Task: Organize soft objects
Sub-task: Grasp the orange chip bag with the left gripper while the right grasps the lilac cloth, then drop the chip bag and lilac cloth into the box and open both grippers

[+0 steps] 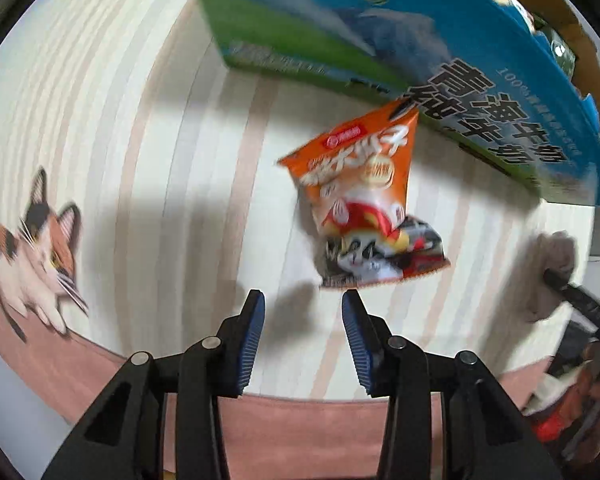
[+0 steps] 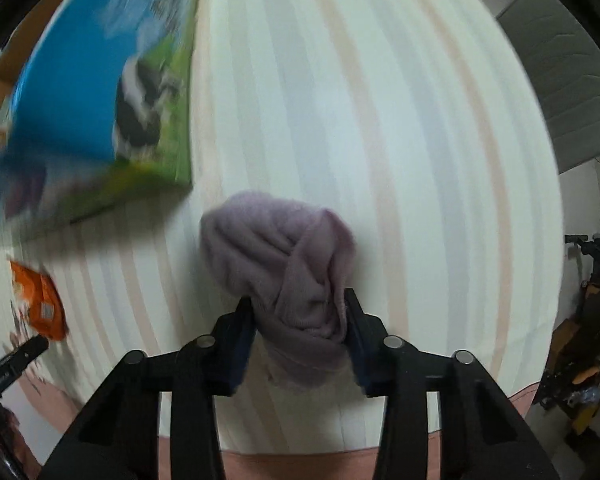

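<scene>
The cloth [image 2: 284, 276], a bunched mauve bundle, sits pinched between the fingers of the right gripper [image 2: 298, 312], its bulk bulging out toward 12 o'clock over the striped sheet [image 2: 400, 120]; in the left view the same cloth [image 1: 552, 264] shows small at 3 o'clock, on the tip of the right gripper [image 1: 556, 280]. The snack bag [image 1: 364, 196], orange with a cartoon print, lies flat on the sheet [image 1: 100, 100] just ahead of the left gripper [image 1: 304, 304], a little toward 1 o'clock; the gripper's jaws stand apart with nothing between them, the blue pads [image 1: 252, 340] bare. In the right view the bag [image 2: 40, 300] lies at 9 o'clock, near the left gripper's tip [image 2: 20, 354]. A blue-and-green carton [image 1: 380, 40] printed with a cow stands beyond the bag, from 12 to 2 o'clock; the bag's top corner reaches its base. In the right view the carton [image 2: 100, 100] fills 10 o'clock. A calico cat print [image 1: 36, 248] marks the sheet at 9 o'clock. Both views are blurred.
</scene>
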Demonstrator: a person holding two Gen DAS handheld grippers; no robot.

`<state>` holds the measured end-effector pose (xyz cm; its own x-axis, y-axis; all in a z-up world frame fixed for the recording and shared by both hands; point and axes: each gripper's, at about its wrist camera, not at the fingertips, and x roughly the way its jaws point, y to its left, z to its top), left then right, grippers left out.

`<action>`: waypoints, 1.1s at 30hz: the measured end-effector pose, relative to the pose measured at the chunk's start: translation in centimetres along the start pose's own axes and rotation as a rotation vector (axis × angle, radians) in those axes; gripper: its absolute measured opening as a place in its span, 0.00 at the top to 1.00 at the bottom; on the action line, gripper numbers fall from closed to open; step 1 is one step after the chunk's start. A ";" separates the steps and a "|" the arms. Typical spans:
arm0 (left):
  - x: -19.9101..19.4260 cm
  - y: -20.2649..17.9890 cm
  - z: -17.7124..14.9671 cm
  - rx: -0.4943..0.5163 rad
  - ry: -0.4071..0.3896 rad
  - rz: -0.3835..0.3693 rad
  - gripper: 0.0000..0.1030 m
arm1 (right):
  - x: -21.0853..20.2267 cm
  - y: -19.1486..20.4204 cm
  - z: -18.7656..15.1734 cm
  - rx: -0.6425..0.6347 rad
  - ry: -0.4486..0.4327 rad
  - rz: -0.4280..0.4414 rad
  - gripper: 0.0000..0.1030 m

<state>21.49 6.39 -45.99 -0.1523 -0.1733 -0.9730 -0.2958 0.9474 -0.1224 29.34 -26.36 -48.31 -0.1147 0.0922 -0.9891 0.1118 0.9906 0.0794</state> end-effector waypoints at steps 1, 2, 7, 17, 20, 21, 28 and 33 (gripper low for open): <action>-0.3 0.3 -0.5 -0.018 0.003 -0.036 0.61 | 0.1 0.3 -0.3 -0.011 0.010 0.009 0.59; -0.7 0.9 -0.9 -0.039 -0.001 -0.069 0.59 | 0.2 0.6 -0.6 -0.026 0.027 0.025 0.59; -2.2 3.2 -0.5 -0.191 -0.065 -0.249 0.39 | -0.4 2.4 -2.8 -0.092 0.054 0.077 0.59; 1.8 0.5 5.7 -0.184 -0.021 -0.167 0.39 | -1.0 3.8 -3.6 -0.118 0.053 0.051 0.59; 3.3 -0.9 5.7 -0.133 -0.014 -0.063 0.41 | -0.9 4.2 -3.4 -0.130 0.060 0.043 0.59; 3.4 -1.1 5.3 -0.127 -0.032 -0.051 0.46 | -0.9 4.4 -3.4 -0.134 0.060 0.041 0.59; 1.7 -2.0 1.9 -0.086 -0.098 0.020 0.56 | -2.4 5.3 -3.6 -0.152 0.034 0.077 0.62; -4.1 -5.5 -0.1 0.015 -0.206 0.028 0.56 | -5.9 6.1 -4.5 -0.152 0.011 0.181 0.62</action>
<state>23.67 1.86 -41.27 0.0366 -0.0896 -0.9953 -0.2796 0.9553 -0.0962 26.24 -20.37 -41.43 -0.1169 0.2703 -0.9556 -0.0179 0.9615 0.2742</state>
